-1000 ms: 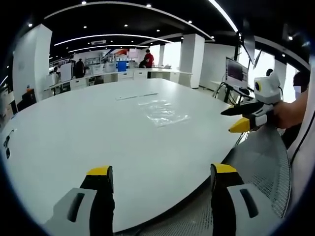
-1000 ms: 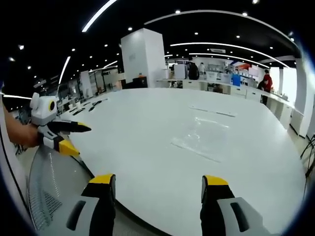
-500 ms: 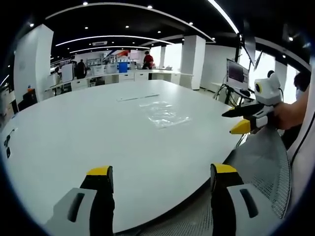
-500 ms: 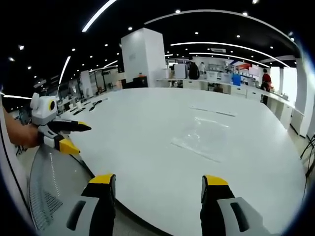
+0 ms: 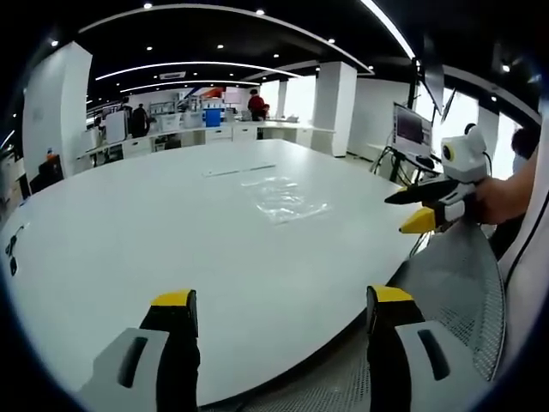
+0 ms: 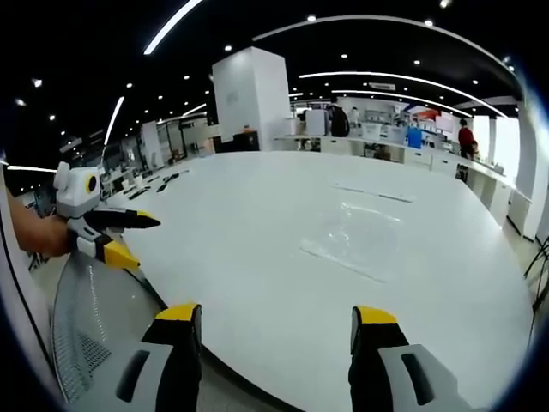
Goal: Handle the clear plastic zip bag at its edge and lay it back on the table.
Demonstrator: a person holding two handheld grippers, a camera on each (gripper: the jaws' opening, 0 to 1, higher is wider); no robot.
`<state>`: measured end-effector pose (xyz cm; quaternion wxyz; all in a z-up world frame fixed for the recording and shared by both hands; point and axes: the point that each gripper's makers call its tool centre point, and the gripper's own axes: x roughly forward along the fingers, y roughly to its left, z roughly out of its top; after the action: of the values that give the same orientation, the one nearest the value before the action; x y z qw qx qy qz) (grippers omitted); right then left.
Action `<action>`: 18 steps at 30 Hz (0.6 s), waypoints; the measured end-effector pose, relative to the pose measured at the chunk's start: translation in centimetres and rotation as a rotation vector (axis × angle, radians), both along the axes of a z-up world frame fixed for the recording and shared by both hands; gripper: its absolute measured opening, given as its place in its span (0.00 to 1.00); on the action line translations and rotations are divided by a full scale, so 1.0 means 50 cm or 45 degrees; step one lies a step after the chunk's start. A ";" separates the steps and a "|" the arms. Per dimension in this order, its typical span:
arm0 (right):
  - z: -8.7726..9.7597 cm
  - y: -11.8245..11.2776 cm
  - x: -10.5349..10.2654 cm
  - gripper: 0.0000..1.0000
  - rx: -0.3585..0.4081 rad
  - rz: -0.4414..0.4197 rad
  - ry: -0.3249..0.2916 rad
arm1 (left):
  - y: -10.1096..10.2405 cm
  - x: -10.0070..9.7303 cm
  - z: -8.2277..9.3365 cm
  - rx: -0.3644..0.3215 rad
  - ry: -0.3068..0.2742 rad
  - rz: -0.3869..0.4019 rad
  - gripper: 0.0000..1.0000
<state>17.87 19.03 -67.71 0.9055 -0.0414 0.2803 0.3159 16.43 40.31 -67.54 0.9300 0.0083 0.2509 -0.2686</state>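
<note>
The clear plastic zip bag lies flat on the big white table, far ahead of both grippers; in the right gripper view the bag rests mid-table. My left gripper is open at the table's near edge, nothing between its yellow-tipped jaws. My right gripper is open too, holding nothing, short of the table rim. Each gripper also appears in the other's view: the right one at the right, the left one at the left, both with jaws apart and held by a hand.
A grey mesh chair back stands below the table's edge, also seen as the mesh chair. A thin clear strip lies beyond the bag. A monitor stands at the right. Desks and people are far behind.
</note>
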 end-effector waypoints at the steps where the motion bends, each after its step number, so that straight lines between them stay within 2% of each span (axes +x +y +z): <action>1: 0.000 0.000 0.000 0.70 0.000 0.000 0.001 | 0.002 0.001 -0.001 -0.001 0.000 0.001 0.79; 18: -0.001 -0.004 0.004 0.69 -0.014 0.017 0.011 | -0.002 0.000 -0.002 -0.001 0.006 -0.008 0.79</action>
<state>18.08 18.81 -67.76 0.9018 -0.0469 0.2858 0.3207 16.42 40.23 -67.65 0.9286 0.0079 0.2528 -0.2716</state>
